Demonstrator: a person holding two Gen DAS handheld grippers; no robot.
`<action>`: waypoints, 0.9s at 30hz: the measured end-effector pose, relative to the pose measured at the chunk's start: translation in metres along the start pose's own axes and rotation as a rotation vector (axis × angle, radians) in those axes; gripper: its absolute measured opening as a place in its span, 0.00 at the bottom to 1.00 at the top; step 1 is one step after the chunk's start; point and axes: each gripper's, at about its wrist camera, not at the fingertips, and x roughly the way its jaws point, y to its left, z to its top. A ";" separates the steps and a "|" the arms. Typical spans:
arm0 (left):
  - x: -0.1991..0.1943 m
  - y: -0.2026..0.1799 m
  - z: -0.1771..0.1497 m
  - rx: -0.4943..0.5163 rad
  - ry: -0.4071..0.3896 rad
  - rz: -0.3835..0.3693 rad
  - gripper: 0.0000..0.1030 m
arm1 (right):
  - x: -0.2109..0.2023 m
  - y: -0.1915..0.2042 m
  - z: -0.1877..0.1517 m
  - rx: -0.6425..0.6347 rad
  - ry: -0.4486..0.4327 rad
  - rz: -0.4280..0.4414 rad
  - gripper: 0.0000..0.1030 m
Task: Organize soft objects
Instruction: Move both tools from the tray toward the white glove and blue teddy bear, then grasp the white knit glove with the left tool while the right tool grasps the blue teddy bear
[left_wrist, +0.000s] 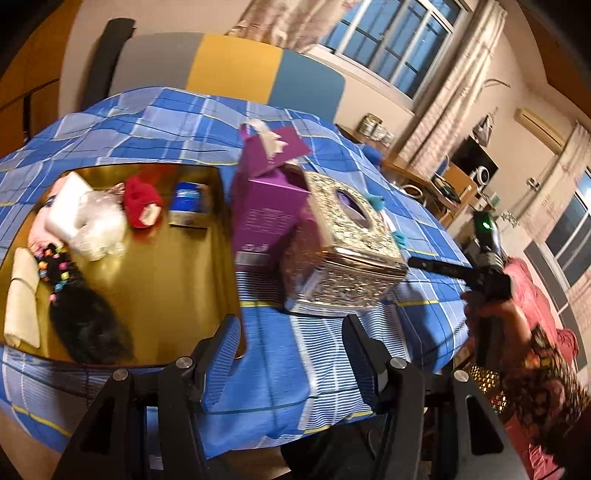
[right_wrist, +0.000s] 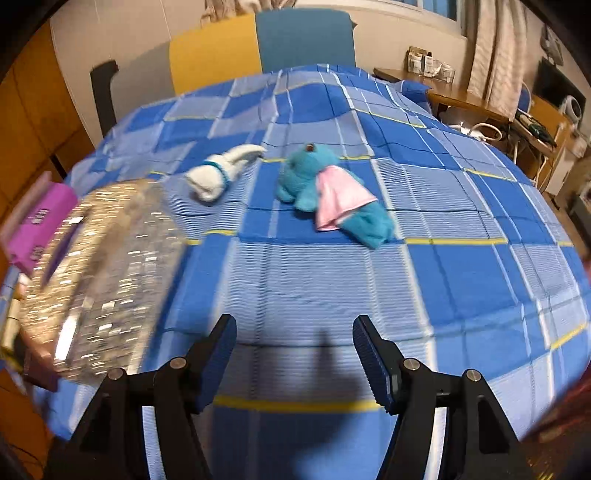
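The table (right_wrist: 461, 206) carries a gold tray (left_wrist: 177, 266) serving as the collection bin, already holding soft items. The blue plush (right_wrist: 325, 192) and white sock (right_wrist: 221, 173) lie outside it. Left gripper (left_wrist: 291, 332) and right gripper (right_wrist: 293, 332): jaws open, empty.
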 end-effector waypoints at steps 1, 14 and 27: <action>0.002 -0.004 0.001 0.008 0.002 -0.004 0.56 | 0.006 -0.006 0.007 -0.013 -0.004 -0.010 0.71; 0.016 -0.038 0.024 0.065 0.010 -0.018 0.56 | 0.084 -0.011 0.110 -0.174 -0.041 -0.023 0.85; 0.033 -0.046 0.033 0.052 0.046 -0.032 0.56 | 0.131 -0.012 0.111 -0.208 -0.011 -0.042 0.78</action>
